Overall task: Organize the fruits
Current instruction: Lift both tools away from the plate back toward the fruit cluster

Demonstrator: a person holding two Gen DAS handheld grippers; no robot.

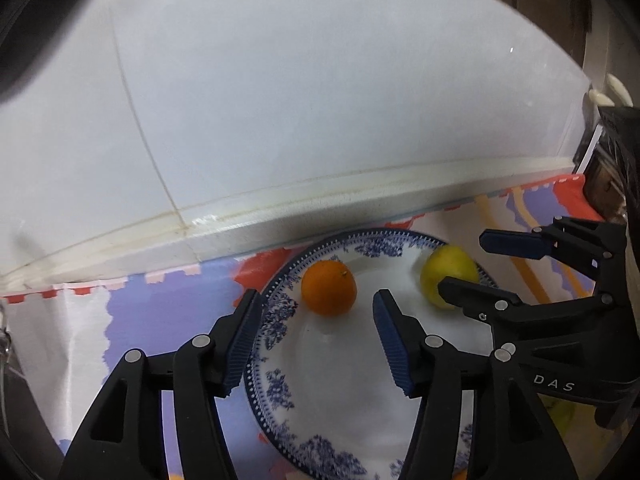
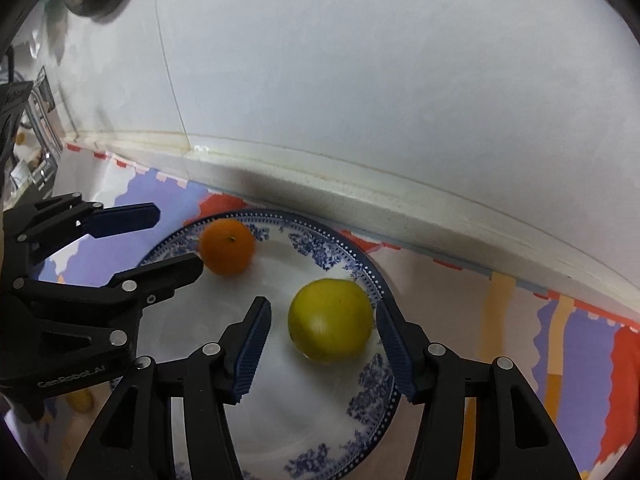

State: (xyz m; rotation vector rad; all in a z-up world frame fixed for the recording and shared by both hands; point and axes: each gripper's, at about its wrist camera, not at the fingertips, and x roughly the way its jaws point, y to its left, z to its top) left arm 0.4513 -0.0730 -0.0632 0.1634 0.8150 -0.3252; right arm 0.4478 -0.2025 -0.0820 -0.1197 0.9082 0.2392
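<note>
A white plate with a blue floral rim (image 1: 280,312) (image 2: 360,400) lies on a patterned cloth by a white wall. An orange (image 1: 329,287) (image 2: 227,246) and a yellow-green citrus fruit (image 1: 447,276) (image 2: 330,321) rest on it, apart. My left gripper (image 1: 316,344) (image 2: 176,236) is open over the plate, just in front of the orange, touching nothing. My right gripper (image 2: 322,348) (image 1: 460,258) is open with its fingers either side of the yellow-green fruit, not closed on it.
A white tiled wall with a raised ledge (image 1: 280,216) (image 2: 400,200) runs just behind the plate. The cloth (image 1: 160,320) (image 2: 580,360) has purple, red and orange patches. A small yellow fruit (image 2: 80,400) lies near the cloth's front. Dark clutter (image 2: 32,120) stands at the far left.
</note>
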